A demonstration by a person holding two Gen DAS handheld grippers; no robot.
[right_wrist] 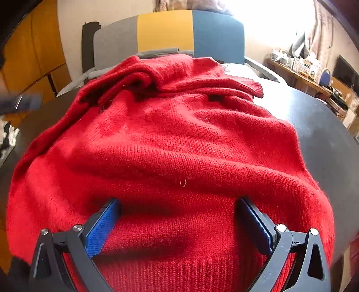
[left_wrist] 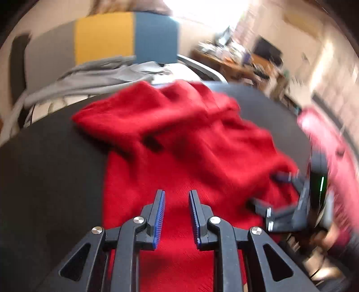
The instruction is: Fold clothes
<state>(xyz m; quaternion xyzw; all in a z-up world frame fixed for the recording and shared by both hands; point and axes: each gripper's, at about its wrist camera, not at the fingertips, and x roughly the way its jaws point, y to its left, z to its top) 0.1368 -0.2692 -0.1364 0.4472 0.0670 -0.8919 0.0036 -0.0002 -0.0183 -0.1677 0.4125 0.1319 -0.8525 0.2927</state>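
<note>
right gripper (right_wrist: 179, 224): spread wide over red sweater (right_wrist: 170, 143) hem | left gripper (left_wrist: 177, 215): parted, empty | sweater on counter (right_wrist: 314, 125): rumpled, sleeves tucked, folding mostly left

Daylight floods in from a blown-out window (right_wrist: 276, 20) at the top of both views. The left wrist view is smeared by motion blur; the right is sharp. Fisheye bending curves the edges, and the corners go black.
</note>
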